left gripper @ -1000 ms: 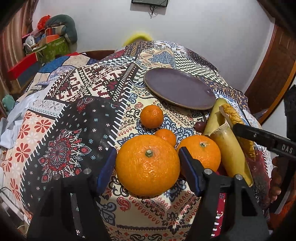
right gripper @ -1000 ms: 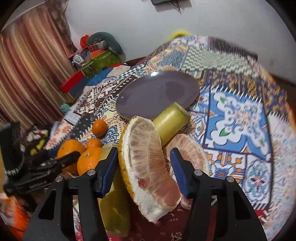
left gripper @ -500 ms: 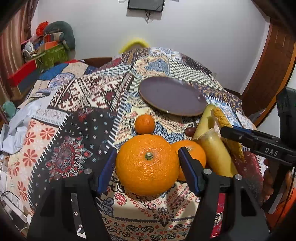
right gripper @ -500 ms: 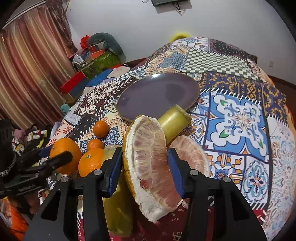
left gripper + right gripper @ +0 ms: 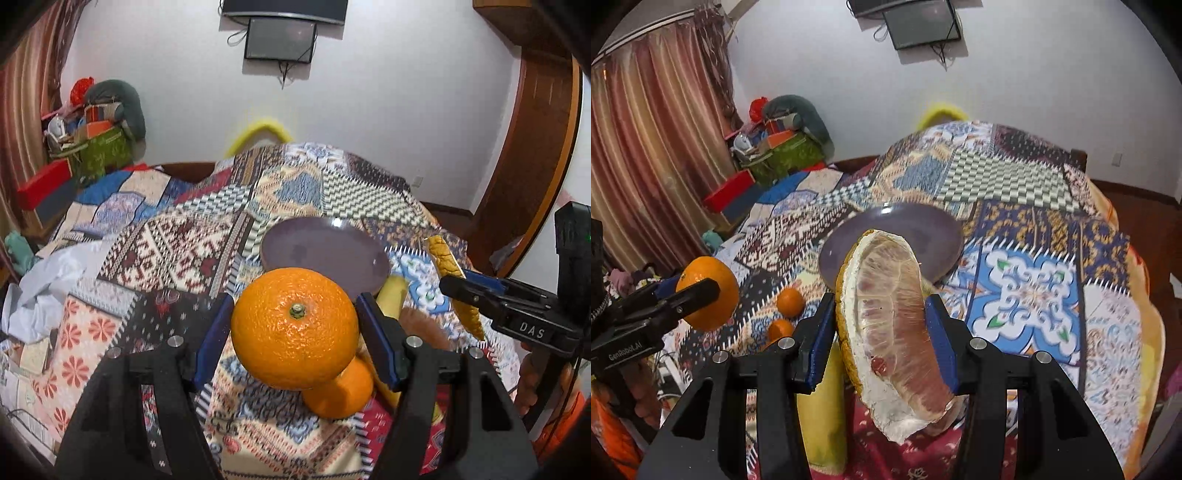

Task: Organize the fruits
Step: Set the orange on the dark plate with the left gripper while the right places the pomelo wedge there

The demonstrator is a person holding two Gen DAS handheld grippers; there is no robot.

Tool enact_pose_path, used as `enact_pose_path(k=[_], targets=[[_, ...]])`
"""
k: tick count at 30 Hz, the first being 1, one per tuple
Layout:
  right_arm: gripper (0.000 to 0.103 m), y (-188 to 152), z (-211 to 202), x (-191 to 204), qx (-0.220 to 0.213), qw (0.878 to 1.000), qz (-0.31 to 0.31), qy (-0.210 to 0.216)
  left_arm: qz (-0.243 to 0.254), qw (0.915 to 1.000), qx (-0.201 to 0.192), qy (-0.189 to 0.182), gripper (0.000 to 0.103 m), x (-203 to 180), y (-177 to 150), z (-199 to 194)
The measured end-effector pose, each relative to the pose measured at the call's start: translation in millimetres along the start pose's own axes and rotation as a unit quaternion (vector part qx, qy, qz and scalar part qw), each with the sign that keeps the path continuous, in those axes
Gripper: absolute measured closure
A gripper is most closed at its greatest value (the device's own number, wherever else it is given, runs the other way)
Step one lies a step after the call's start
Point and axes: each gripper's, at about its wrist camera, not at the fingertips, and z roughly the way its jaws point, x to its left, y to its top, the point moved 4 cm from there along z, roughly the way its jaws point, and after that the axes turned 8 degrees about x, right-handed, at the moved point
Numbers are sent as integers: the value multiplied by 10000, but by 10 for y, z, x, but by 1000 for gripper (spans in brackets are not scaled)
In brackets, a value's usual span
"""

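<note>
Both grippers have come up off the cloth [image 5: 173,254] since a second ago, so the fruit we're holding now hangs in the air with the plate [image 5: 325,258] behind it.

Biggest first: the patchwork cloth covers the whole top and drops away at the far and right edges; we've got open patterned cloth left of the plate and a wide blue-and-white patch [image 5: 1030,291] to its right. The purple plate sits bare, near the middle, rim clear on the left and far sides.

Our right gripper [image 5: 882,336] is clamped on the pomelo wedge [image 5: 894,325], pith side left, tip overlapping the plate's near rim in view. A yellow peel piece [image 5: 820,410] lies below it on the cloth.

Our left gripper [image 5: 295,328] squeezes the big orange [image 5: 295,325], stem facing us, lifted above another orange [image 5: 340,391] on the cloth. Two small oranges [image 5: 790,302] sit just apart, left of the plate's near edge.
</note>
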Motion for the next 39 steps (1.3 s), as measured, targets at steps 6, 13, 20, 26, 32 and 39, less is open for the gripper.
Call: enact_pose_path(k=[6, 13, 20, 26, 32, 39], targets=[[58, 218, -51, -40, -251, 9996, -64, -76, 48, 9998, -182, -97, 36, -85, 223, 44], [58, 447, -57, -80, -522, 9984, -137, -186, -6, 9995, -252, -181, 36, -114, 440, 224], [58, 647, 59, -144, -616, 9977, -178, -229, -44, 9997, -207, -154, 36, -84, 682, 518], [58, 800, 298, -216, -505, 9981, -226, -253, -51, 9999, -87, -92, 36, -14, 873, 820], [58, 854, 629, -229, -219, 9984, -393, -347, 67, 9999, 106, -18, 36, -16, 981, 1109], [58, 884, 1042, -311, 278, 9973, -534, -426, 177, 9984, 540, 53, 36, 24, 1066, 1526]])
